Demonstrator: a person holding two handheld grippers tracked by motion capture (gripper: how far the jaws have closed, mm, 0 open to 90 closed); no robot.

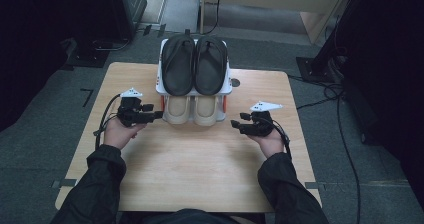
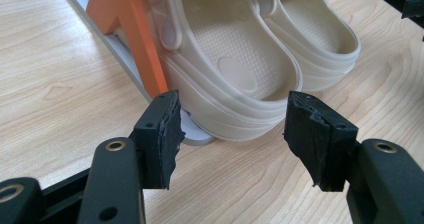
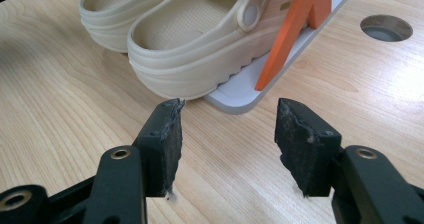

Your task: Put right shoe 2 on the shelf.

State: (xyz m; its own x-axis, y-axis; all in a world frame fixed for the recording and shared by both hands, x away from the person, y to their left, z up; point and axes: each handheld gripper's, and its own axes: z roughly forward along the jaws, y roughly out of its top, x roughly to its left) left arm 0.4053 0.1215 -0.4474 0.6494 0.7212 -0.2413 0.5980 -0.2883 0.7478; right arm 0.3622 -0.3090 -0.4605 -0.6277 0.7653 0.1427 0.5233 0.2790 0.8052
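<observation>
Left tool (image 1: pixel 159 115) sits jaws apart just beside the left beige clog's (image 2: pixel 225 69) heel; right tool (image 1: pixel 235 124) also apart, near the right clog (image 3: pixel 195 49). Both clogs sit on the rack's (image 1: pixel 161 86) lower shelf, mid-surface. Nothing gripped yet; you've everything left.

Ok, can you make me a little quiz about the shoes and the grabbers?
1. True or false: the black sandals sit on the rack's top shelf.
2. Which shoes are on the bottom shelf? A) red boots B) cream clogs C) blue sneakers
3. Fill in: the left gripper and the right gripper both have their jaws ____.

Key:
1. True; the black sandals lie side by side above the cream clogs.
2. B.
3. Open; each gripper's jaws stand apart with nothing between them, near the clogs' heels.
</observation>
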